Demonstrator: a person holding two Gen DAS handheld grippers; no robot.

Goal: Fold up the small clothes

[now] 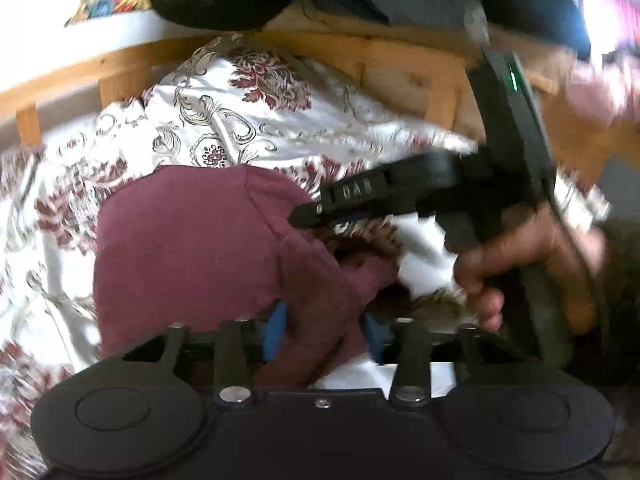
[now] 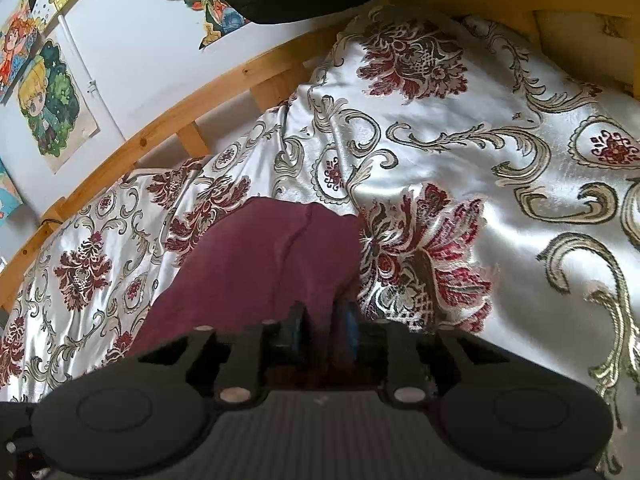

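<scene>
While both grippers (image 1: 326, 330) (image 2: 324, 322) pinch—maroon garment (image 1: 192, 248) btwn.

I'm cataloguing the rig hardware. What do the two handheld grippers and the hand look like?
Both grippers are matte black, with round discs on the body, silver rivets and blue finger pads. The right gripper bears raised letters and a green light. A bare hand grips its handle; no sleeve visible.

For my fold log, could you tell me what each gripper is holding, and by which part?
Both grip the maroon garment: the left gripper has a bunched fold between its pads, the right gripper its near edge.
</scene>
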